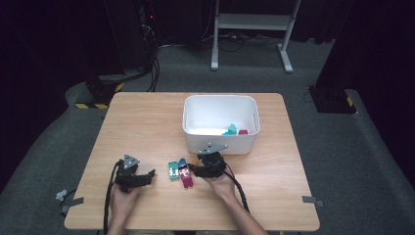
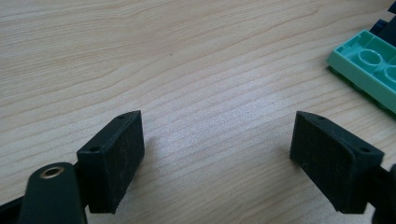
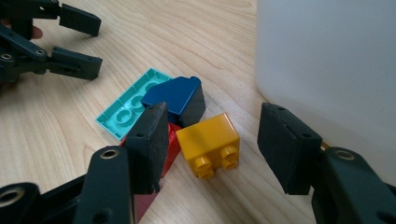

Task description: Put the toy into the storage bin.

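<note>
White bin (image 1: 220, 139) with teal and pink pieces, mid-table (image 1: 147, 122); metal stand (image 1: 249, 22) behind.

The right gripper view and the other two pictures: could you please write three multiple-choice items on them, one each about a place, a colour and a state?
1. Where is the white plastic bin?
A. on the floor
B. on the wooden table
C. in a hand

2. What colour is the small studded brick between the right gripper jaws?
A. yellow
B. white
C. black

3. How do the left gripper jaws stand?
A. shut on a brick
B. shut on nothing
C. open over bare wood

B: the bin sits on the tabletop. A: the brick is plainly yellow. C: the pads stand wide apart.
</note>
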`<state>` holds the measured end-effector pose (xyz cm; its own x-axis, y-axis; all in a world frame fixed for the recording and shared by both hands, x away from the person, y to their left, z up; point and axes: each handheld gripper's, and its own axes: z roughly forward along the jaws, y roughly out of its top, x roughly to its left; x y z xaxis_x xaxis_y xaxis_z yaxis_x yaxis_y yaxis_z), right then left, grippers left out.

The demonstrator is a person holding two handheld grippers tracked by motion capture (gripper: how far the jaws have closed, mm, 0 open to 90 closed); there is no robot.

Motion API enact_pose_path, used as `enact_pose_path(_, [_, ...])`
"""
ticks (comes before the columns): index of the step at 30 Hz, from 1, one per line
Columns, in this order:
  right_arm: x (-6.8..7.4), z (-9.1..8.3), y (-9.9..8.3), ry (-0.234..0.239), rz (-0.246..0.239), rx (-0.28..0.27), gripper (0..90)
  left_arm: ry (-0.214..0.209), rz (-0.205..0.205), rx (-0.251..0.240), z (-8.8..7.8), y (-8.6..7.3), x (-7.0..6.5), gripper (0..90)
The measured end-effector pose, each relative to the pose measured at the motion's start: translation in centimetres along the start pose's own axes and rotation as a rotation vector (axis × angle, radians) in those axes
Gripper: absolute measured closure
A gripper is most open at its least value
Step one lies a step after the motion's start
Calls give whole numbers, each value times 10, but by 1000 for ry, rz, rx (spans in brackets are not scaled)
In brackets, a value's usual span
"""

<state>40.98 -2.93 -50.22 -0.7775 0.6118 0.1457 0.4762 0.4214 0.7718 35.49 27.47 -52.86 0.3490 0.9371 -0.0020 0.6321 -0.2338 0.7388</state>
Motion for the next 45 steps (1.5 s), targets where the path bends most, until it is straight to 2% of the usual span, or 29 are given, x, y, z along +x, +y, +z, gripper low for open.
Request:
enact_pose_path(9, [3, 9, 1, -30, -34, 32, 473, 0, 0, 0, 0, 0, 0, 177])
enact_pose_path(15, [0, 8, -1, -47, -19, 34, 534, 1, 0, 0, 0, 0, 0, 177])
enact_pose_path(18, [-1, 8, -2, -49, -27, 36, 566, 1, 0, 0, 0, 0, 0, 177])
enact_pose_path(28, [-1, 7, -5, -64, -35, 24, 584, 0, -1, 0, 0, 0, 0, 177])
enact_pose_path(41, [-4, -8, -5, -59, -37, -12, 589, 1, 0, 0, 0, 0, 0, 177])
enact_pose_path(45, [-3, -15, -5, -42, -43, -15, 590, 1, 0, 0, 0, 0, 0, 177])
